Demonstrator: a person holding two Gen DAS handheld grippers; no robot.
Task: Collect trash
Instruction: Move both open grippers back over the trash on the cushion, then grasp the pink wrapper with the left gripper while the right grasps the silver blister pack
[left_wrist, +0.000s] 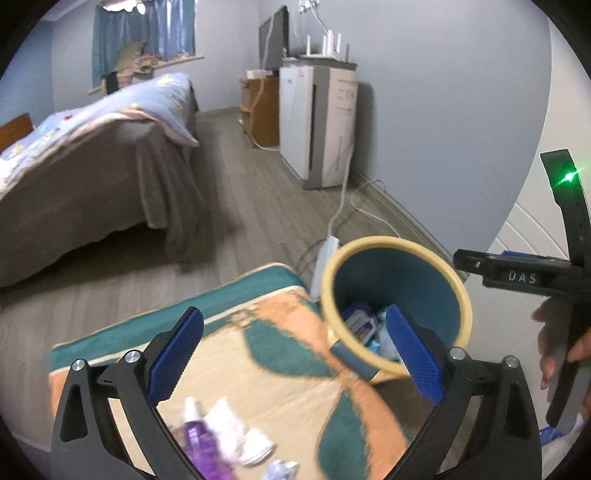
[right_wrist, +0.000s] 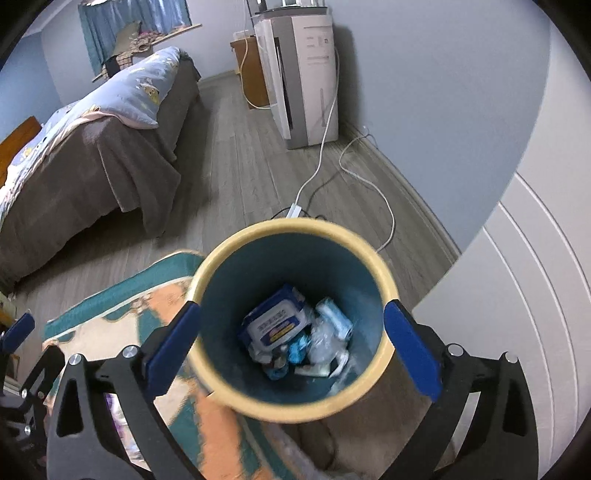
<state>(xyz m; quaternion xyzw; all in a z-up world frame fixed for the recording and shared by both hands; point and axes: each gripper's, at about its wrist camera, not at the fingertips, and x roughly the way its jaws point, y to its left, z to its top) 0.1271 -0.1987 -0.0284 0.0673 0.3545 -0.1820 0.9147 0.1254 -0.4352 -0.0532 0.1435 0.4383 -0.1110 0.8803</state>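
While both claws stand wide and empty, the bin (right_wrist: 291, 317) sits at the rug's (left_wrist: 258, 354) corner, holding a wipes packet (right_wrist: 275, 321), crumpled plastic (right_wrist: 325, 343) and small wrappers. Right claw (right_wrist: 291, 343) hangs over the bin's mouth; left claw (left_wrist: 295, 350) is beside it, above the rug. Near the bin on the rug lie a purple bottle (left_wrist: 197, 439) and white tissues (left_wrist: 236, 432). Bare floor (left_wrist: 258, 206) opens behind the bin.

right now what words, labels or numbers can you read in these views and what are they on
"DAS": white letters on the black body of the right gripper, seen from the left wrist view.
Wipes pack in the bin: printed label, too blurred to read.
White appliance by the wall: grey print on its front panel, too small to read.
Purple bottle on the rug: no readable text.
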